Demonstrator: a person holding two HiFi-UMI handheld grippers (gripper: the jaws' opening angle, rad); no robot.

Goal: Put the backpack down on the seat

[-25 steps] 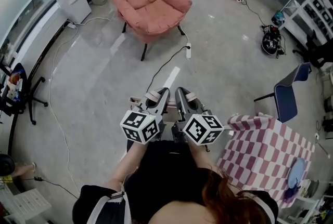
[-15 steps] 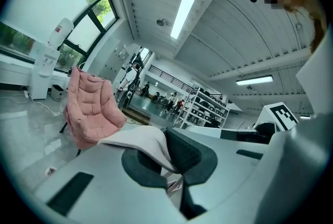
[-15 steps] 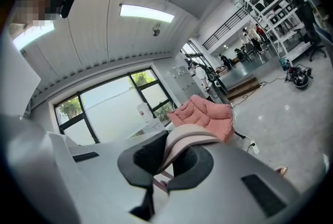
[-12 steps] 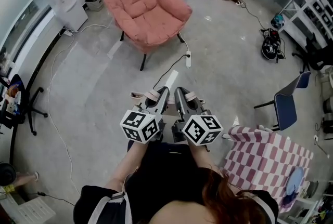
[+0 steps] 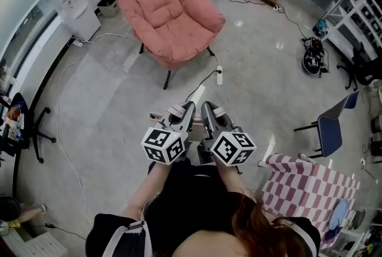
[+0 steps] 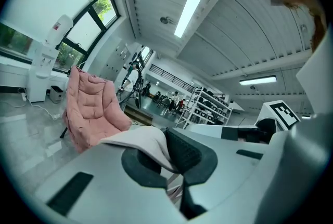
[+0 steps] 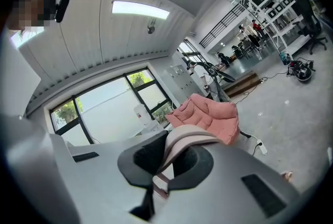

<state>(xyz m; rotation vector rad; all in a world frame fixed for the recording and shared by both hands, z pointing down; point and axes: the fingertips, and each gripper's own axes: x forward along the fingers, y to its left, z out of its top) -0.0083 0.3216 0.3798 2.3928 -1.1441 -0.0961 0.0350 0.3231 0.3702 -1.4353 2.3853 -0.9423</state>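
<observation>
Close in, the left gripper point(image 6: 169, 153) is seen with its jaws clamped on a pale backpack strap point(image 6: 140, 140). The right gripper point(image 7: 166, 158) is clamped likewise on a second strap point(image 7: 187, 137) (the bag's body cannot be made out in any view). Both are held side by side, just in front of the person. A checked cloth point(image 5: 310, 184) is seen near, to the right. Farther off, the pink armchair point(image 5: 170, 11) is stood on the floor point(image 5: 107, 107), well apart from the straps.
</observation>
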